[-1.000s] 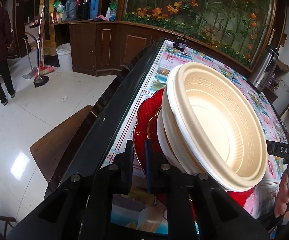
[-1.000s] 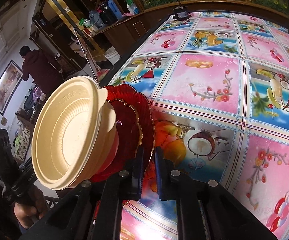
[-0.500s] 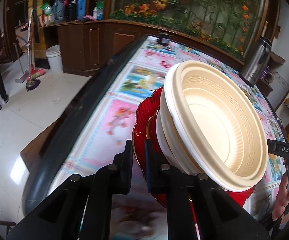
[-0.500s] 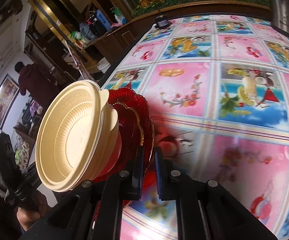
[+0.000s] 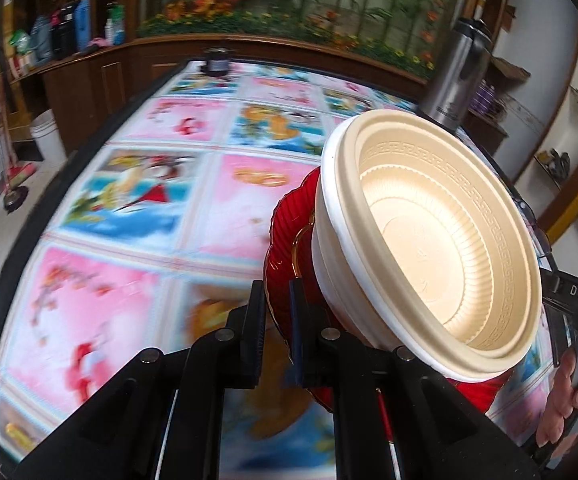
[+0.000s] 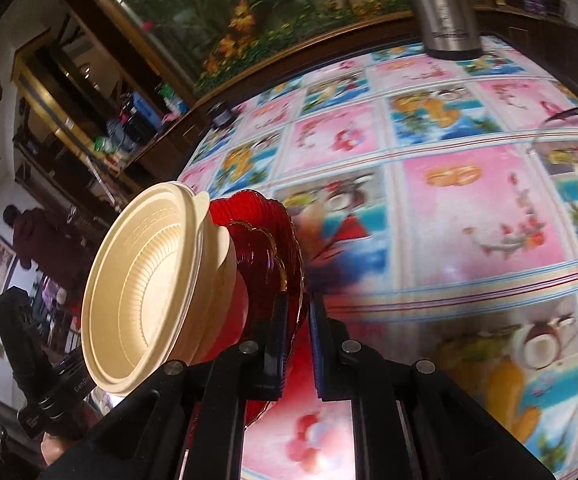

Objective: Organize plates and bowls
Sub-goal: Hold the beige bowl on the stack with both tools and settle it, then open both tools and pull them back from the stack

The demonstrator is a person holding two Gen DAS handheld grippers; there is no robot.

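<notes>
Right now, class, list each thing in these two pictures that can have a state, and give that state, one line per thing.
Left gripper: shut on the red plates' rim.
Right gripper: shut on the opposite rim.
Red plates: stacked, held off the table.
Cream bowls: nested, empty, riding on the plates.
Steel flask: upright on the table, lid on.
Table: covered by a picture-print cloth.

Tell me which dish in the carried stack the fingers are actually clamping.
The large red scalloped glass plate at the bottom: both grippers' fingers pinch its rim. The cream plastic bowls nested on top are untouched.
</notes>
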